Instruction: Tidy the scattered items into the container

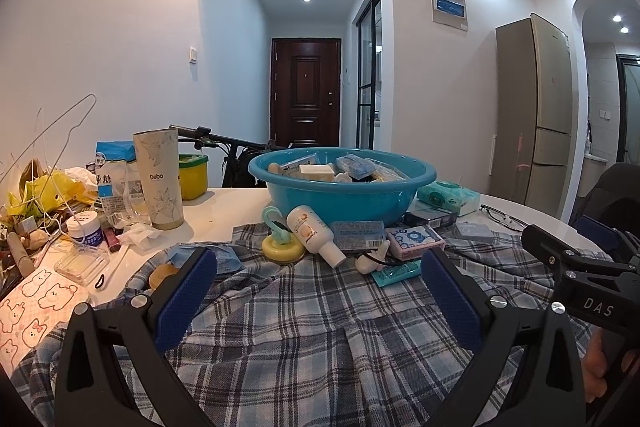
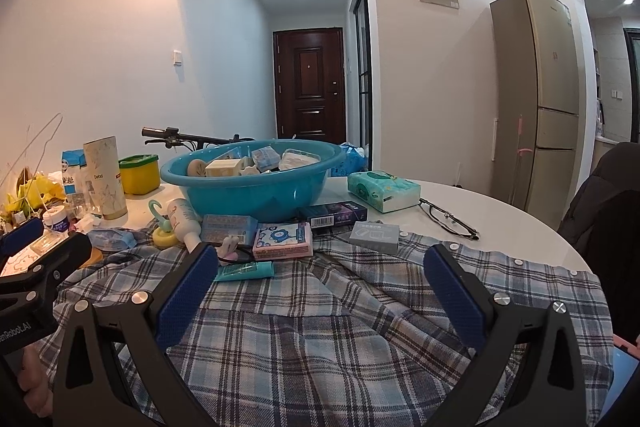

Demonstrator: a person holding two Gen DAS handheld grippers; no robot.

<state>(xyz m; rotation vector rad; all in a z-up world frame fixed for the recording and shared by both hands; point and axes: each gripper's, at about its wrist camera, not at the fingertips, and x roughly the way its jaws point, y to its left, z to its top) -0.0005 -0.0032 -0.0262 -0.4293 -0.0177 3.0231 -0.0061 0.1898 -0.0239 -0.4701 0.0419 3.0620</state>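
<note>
A white bench (image 2: 500, 211) draped with a plaid shirt (image 1: 312, 331) fills the lower frame. At centre, the blue basin (image 1: 340, 199) already holds several packets; bottle (image 1: 314, 233), tissue pack (image 2: 382, 191) and boxes lie just before it. The left gripper (image 1: 320, 291) and right gripper (image 2: 320, 285) hover released, apparently choosing a target.

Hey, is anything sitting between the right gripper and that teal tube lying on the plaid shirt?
Nothing visible blocks it. The right gripper is open above the plaid shirt, and the teal tube lies just past its left finger, ahead and to the left. Only bare cloth lies between them. The pink packet sits behind the tube.
</note>
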